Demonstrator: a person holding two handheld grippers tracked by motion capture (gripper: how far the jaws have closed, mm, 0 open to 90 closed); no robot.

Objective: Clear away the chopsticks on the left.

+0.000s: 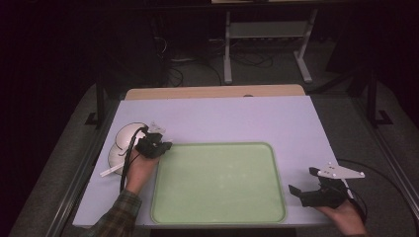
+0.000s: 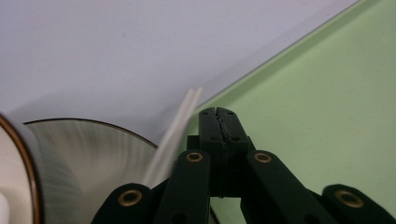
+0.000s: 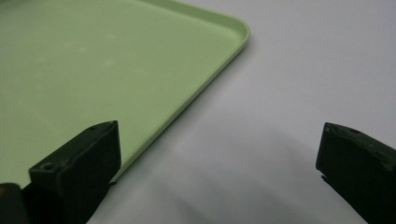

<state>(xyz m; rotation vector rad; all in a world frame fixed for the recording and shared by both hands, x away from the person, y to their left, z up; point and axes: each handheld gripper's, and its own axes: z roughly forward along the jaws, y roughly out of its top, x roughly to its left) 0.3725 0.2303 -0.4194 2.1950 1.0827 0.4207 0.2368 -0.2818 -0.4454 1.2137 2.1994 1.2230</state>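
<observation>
White bowls [image 1: 122, 143] half hidden behind left gripper [image 1: 157, 146], jaws together, right gripper [image 1: 302, 183] jaws apart.

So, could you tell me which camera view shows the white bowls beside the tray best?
The high view: the white bowls show whole there, left of the green tray, behind the left gripper. The left gripper view catches just a curved, brown-rimmed part of them at its lower left.

White bowl [image 2: 88, 163] cut off at frame edge.
</observation>
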